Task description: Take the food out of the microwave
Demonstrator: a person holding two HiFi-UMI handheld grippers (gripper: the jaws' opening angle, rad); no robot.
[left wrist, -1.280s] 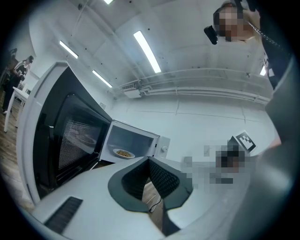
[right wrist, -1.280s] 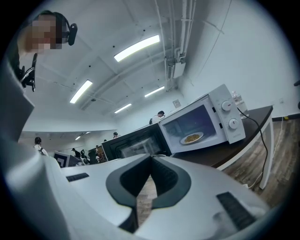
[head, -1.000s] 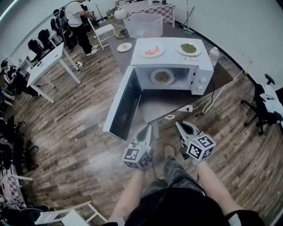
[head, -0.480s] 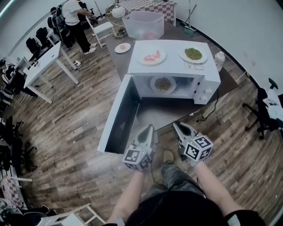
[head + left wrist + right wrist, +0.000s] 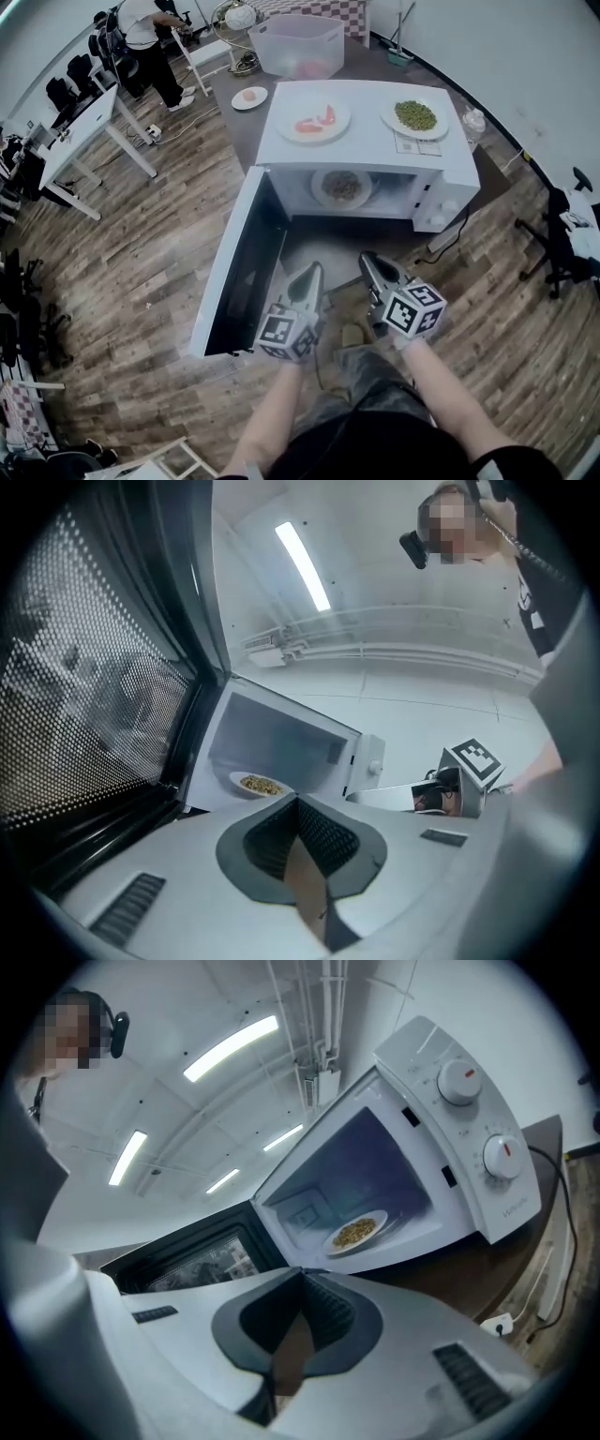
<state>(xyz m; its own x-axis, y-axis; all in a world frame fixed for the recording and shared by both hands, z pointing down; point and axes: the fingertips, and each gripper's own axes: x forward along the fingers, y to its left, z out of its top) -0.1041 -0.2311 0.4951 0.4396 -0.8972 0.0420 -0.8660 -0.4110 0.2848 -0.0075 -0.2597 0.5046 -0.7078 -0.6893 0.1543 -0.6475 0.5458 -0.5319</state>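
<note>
A white microwave stands on a dark low table with its door swung wide open to the left. Inside sits a white plate of brownish food, also seen in the left gripper view and the right gripper view. My left gripper is shut and empty, in front of the opening beside the door's inner face. My right gripper is shut and empty too, just right of the left one, short of the cavity.
On the microwave's top lie a plate of pink food and a plate of green food. A clear plastic bin and a small plate stand behind. The control knobs are right of the cavity. A person stands far left.
Both grippers have moved forward and a little lower toward the open microwave, which now looks nearer and larger. Both stay shut and empty.
</note>
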